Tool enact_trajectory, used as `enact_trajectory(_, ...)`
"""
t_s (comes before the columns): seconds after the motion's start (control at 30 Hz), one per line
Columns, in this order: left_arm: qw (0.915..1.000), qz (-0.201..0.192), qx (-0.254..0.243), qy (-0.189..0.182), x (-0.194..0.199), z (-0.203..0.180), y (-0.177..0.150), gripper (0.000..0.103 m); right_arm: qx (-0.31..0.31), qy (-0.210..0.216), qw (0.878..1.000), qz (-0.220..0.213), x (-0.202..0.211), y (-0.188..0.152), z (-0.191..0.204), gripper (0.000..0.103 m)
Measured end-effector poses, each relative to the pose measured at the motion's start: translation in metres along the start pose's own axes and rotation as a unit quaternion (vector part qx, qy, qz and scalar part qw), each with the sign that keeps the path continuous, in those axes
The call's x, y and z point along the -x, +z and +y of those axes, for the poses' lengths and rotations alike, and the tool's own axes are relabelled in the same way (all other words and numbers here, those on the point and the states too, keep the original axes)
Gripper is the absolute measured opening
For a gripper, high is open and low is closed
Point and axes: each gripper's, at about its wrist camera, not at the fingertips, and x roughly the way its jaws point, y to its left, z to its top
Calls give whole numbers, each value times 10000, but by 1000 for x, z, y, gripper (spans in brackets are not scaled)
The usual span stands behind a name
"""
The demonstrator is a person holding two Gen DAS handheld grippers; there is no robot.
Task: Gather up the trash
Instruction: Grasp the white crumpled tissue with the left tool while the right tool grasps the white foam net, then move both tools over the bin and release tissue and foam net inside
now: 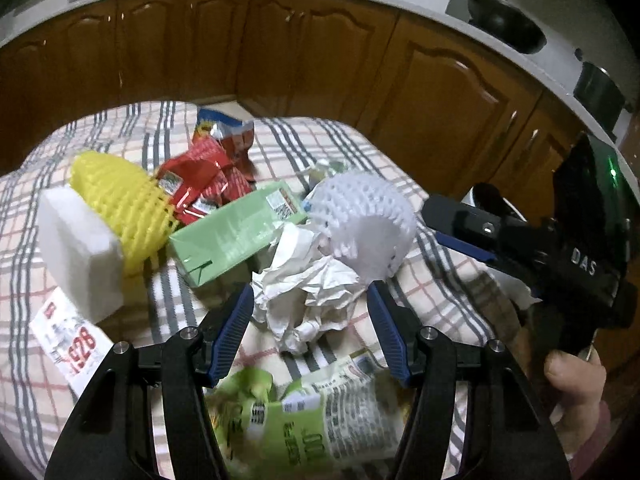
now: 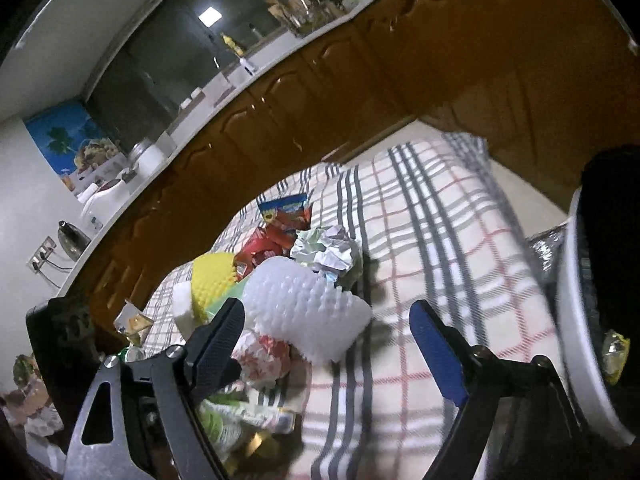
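Around the crumpled white paper (image 1: 308,300) between the open left gripper (image 1: 310,312) crowd a green carton (image 1: 236,232) and white foam net (image 1: 360,220), while the open, empty right gripper (image 2: 328,320) nears a white bin (image 2: 576,320) holding a yellow wrapper (image 2: 614,354).

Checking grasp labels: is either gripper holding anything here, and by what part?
Nothing is held. The left gripper stands open around the crumpled white paper; the right gripper is open, empty.

Black claw frames with silver screws, blue ribbed pads (image 1: 234,330), pink sleeve (image 1: 592,444)
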Motion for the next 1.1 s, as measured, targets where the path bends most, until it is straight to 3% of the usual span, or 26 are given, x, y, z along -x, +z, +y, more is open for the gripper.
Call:
enact_trajectory(0.07, 10000, 61, 30, -33, -6, 3, 0, 57, -78, 54, 9998, 153, -10, -1, -5, 64)
enact_trajectory(0.1, 10000, 56, 39, -55, -7, 4, 0, 49, -100, 68, 9997, 235, -14, -1, -7, 38)
enact_trajectory(0.13, 9999, 51, 40, -81, -7, 4, -1, 42, -114, 26, 9995, 298, -17, -2, -8, 19)
enact_trajectory(0.2, 9999, 6, -9, -112, -5, 3, -1, 28, -85, -7, 9996, 257, -13, -7, -8, 13)
enact_trajectory(0.33, 9997, -81, -175, -147, 2, -2, -2, 20, -32, 53, 9999, 103, 4, -13, -5, 10)
enact_trajectory(0.67, 9980, -415, -360, -314, 38, -21, -4, 19, 122, -2, 9992, -391, 64, -19, 2, 10)
enact_trajectory(1.1, 9940, -520, -638, -718, 46, -71, -1, 19, 67, -991, 9906, -946, 139, -30, -38, 10)
